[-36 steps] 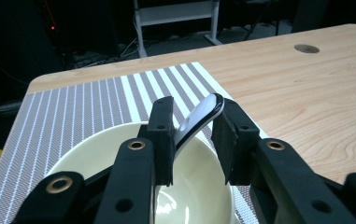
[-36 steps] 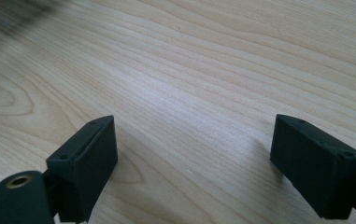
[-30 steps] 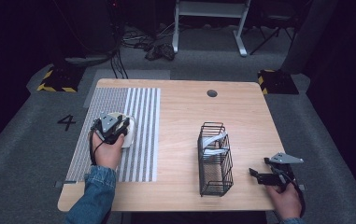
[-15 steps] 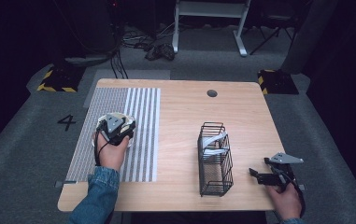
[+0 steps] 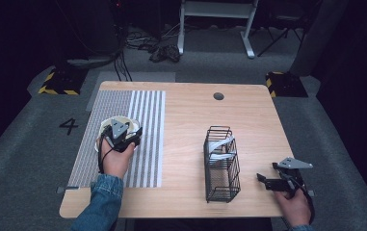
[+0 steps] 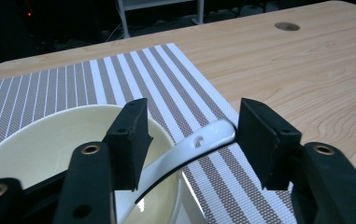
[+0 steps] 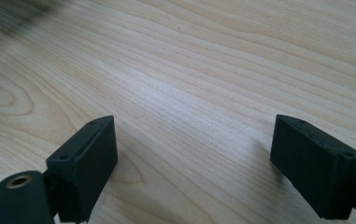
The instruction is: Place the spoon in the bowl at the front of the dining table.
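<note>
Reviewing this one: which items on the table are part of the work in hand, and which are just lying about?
Part of the work:
- cream ceramic bowl on the striped placemat
- white ceramic spoon, handle leaning over the bowl's rim between the left gripper's jaws, which have just been opening
- striped woven placemat

Lying about:
- black wire basket holding white pieces
- right gripper, open above bare wood

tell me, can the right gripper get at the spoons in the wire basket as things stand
Probably yes. The right gripper sits open beside the wire basket, whose top is open, and the spoons stand in its far end with nothing over them.
</note>
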Available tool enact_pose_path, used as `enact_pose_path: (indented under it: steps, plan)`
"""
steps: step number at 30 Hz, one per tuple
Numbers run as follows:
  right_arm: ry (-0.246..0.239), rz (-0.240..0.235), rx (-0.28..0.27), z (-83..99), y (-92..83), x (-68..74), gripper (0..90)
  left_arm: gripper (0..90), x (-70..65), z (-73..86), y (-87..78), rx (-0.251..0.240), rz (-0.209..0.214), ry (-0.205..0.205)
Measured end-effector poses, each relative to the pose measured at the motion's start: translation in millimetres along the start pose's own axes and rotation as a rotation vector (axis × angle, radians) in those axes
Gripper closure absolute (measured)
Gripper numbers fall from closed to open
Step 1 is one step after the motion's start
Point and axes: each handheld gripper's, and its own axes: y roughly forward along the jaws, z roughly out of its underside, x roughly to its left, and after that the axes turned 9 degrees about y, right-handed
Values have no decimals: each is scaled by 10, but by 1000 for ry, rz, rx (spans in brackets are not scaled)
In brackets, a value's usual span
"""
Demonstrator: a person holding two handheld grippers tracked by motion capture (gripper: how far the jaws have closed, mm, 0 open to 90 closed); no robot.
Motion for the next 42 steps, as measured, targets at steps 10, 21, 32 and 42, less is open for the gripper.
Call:
enact_pose_path:
  steps: [10, 21, 32, 42]
  plan:
    - [1, 1, 1, -1, 1, -1, 148, 402, 10, -162, -266, -68, -24, -18]
    - [1, 2, 1, -2, 1, -1, 147, 392, 97, -156, -672, -76, -67, -30]
    - [2, 2, 0, -1, 2, -1, 147, 368, 177, -68, -1082, -66, -79, -37]
    - [1, 2, 1, -1, 1, -1, 147, 315, 133, -17, -1312, -40, -37, -11]
